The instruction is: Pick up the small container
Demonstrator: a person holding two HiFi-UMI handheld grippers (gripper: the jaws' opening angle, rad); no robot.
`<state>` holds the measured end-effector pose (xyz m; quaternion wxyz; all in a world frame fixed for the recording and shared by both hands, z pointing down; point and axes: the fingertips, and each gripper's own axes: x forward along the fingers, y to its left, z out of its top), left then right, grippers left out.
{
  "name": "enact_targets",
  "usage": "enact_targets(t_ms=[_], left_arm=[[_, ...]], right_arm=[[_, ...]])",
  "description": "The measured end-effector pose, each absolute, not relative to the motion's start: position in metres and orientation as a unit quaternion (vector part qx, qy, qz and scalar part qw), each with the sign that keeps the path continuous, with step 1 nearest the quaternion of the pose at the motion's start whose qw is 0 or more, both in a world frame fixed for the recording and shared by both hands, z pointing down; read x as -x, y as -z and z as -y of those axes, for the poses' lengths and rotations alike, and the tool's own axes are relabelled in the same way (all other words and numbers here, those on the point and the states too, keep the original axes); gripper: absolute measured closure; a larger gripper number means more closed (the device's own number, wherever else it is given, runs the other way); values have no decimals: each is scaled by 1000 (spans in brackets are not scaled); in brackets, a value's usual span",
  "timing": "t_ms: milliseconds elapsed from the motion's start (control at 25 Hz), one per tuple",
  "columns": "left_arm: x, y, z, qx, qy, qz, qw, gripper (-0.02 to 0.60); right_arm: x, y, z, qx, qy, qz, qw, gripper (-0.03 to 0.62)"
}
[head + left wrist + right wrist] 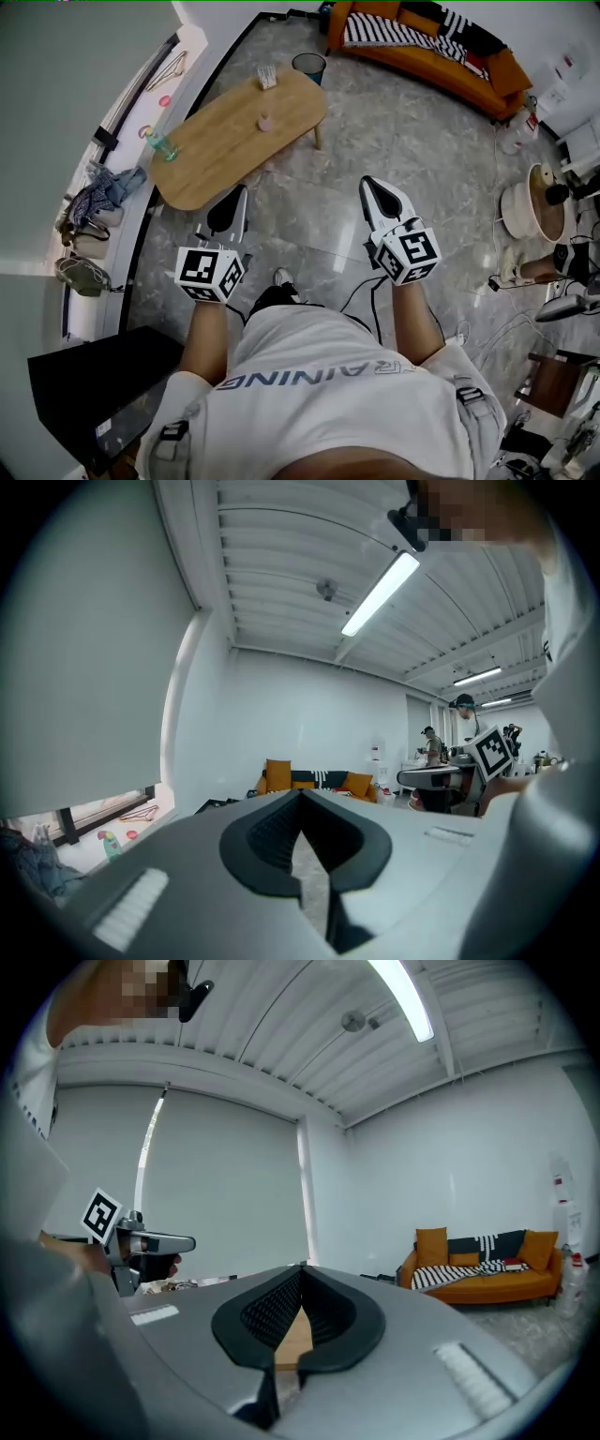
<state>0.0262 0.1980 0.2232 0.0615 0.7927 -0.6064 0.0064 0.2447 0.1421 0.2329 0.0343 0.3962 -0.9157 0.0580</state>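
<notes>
The small pink container [265, 123] stands on the oval wooden table [225, 141], far ahead of both grippers. My left gripper [234, 193] is held above the floor just short of the table's near end, jaws shut with nothing in them. My right gripper [367, 184] hovers over the marble floor to the right of the table, also shut and empty. In the left gripper view the left gripper [301, 794] points across the room toward the sofa. In the right gripper view the right gripper [301, 1269] shows a strip of the wooden table [295, 1342] behind its closed tips.
On the table also stand a green bottle [161, 145] and a small white box [267, 78]. A dark bin [308, 66] sits past its far end, an orange sofa [422, 47] beyond. A black cabinet [94, 375] is near left; appliances [534, 211] and cables lie right.
</notes>
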Motion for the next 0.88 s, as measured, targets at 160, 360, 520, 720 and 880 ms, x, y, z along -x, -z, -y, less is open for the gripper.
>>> enact_targets(t_ms=[160,360,520,720,880], left_arm=[[13,-228,-154,-791,-11,608,61,580],[48,-237,-118,-785,-11,615,70,580],[65,-242,-95,-779,-6,622,79,580],[77,-243,-52,-761,-13,644,74,580],[82,-237,3,-736,-22,674,64,580]], right_arm=[[-206,-240,-97,-393,-64,916,45,580],[-165,-246,-57,-375,-61,923,62,580],[-138,-241,-21,-355,-54,932,60,580],[-116,-246,37,-323,-54,943,52,580],[-102,-245,103,-284,-55,956,40,580]])
